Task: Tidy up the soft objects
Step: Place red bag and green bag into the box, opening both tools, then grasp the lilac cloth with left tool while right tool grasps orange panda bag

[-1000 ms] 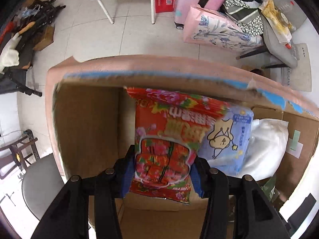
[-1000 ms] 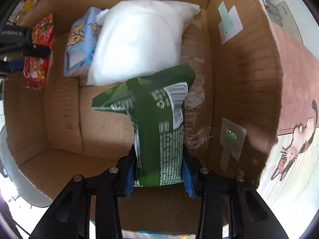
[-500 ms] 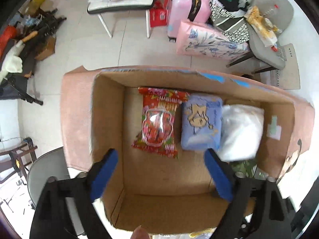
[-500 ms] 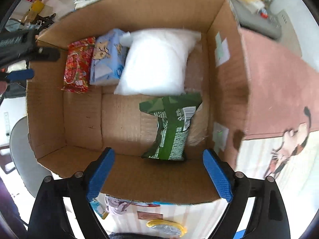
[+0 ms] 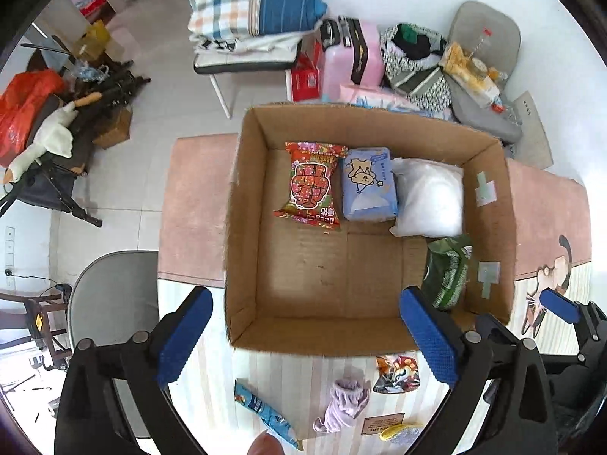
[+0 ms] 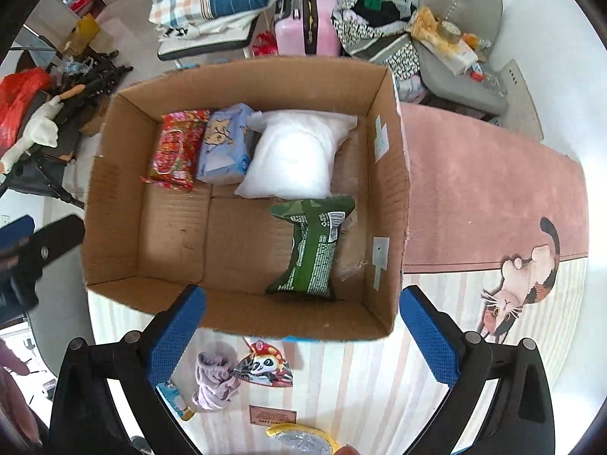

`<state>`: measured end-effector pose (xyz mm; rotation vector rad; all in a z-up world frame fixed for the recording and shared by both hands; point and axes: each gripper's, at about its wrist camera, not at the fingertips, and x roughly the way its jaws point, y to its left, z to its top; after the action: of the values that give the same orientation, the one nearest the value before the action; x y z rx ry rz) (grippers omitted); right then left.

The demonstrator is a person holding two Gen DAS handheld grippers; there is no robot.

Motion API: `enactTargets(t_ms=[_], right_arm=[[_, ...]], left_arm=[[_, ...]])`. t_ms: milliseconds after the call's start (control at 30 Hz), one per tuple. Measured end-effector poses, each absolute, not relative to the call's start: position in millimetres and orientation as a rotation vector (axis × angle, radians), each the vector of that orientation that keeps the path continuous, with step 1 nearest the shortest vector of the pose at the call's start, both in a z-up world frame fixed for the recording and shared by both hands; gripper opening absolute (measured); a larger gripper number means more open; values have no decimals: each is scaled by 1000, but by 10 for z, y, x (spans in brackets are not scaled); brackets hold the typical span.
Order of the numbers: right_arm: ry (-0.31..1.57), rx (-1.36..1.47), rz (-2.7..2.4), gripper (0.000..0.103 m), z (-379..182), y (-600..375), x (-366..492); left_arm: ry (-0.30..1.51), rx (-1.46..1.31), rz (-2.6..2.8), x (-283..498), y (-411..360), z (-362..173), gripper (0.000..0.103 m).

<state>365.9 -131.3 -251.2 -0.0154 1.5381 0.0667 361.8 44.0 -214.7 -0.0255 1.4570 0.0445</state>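
Left wrist view: left gripper opening wide, empty, above the cardboard box; lower centre, a limp purple sock lies on the mat, light, best pinched mid-bunch.

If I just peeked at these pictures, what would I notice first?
The big open cardboard box in the middle, with a red packet, a light blue pack and a puffy white bag lined up along its far wall, and a green packet nearer, by the right wall. In front of the box, on the striped cloth, lie a panda packet and a crumpled lilac sock. Blue-padded left gripper and right gripper hang above, empty.
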Motion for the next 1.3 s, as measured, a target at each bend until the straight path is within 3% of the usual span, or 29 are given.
enactTargets(t_ms=[333, 533, 700, 800, 933, 1067, 1300], right_arm=[[1451, 47, 153, 103, -2086, -1313, 3145], [1581, 16, 229, 103, -2644, -1274, 2612], [1697, 5, 208, 84, -3397, -1199, 2491], [1734, 1, 187, 80, -3735, -1131, 2506], [1782, -3, 186, 48, -4037, -1058, 2483], [1773, -38, 181, 41, -4023, -1168, 2356], [1846, -11, 147, 41, -4016, -1717, 1900]], left_arm=[[1372, -25, 90, 2923, 488, -1824, 101], [1513, -85, 119, 2176, 614, -2507, 101], [1646, -101, 129, 1833, 594, -3224, 97], [1668, -84, 115, 1754, 526, -3456, 97], [1676, -25, 46, 1718, 347, -3599, 97], [1709, 33, -57, 1685, 95, -3713, 97], [1773, 100, -132, 1727, -324, -4021, 97]])
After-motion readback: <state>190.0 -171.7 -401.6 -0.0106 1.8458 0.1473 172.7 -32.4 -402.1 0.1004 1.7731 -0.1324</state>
